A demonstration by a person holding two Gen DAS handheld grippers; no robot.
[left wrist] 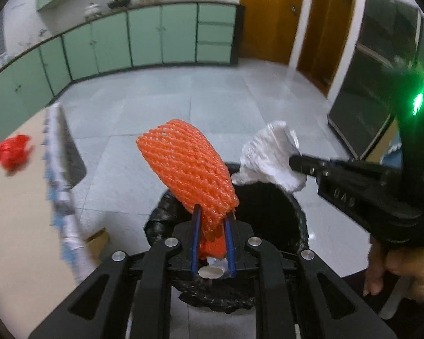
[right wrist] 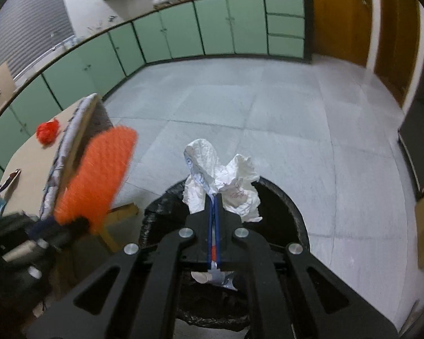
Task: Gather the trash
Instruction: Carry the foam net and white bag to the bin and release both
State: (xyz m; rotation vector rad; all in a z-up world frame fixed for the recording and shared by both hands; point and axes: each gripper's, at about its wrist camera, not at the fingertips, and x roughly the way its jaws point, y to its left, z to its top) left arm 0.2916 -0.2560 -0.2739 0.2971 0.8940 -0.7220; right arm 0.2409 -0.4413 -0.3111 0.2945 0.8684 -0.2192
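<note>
My left gripper (left wrist: pixel 213 214) is shut on an orange foam net sleeve (left wrist: pixel 188 166) and holds it over a black-lined trash bin (left wrist: pixel 294 212). My right gripper (right wrist: pixel 214 197) is shut on a crumpled white paper wrapper (right wrist: pixel 220 180), also above the bin (right wrist: pixel 285 197). The right gripper (left wrist: pixel 294 162) with the white paper (left wrist: pixel 268 155) shows at the right of the left wrist view. The orange sleeve (right wrist: pixel 99 178) shows blurred at the left of the right wrist view. Some trash lies inside the bin under both grippers.
A tan table (left wrist: pixel 17 197) stands to the left with a red crumpled piece (left wrist: pixel 14 149) on it, also in the right wrist view (right wrist: pixel 46 131). A patterned cloth (left wrist: pixel 59 175) hangs on its edge. Green cabinets (left wrist: pixel 155 34) line the far wall. Grey tiled floor (right wrist: pixel 268 113) surrounds the bin.
</note>
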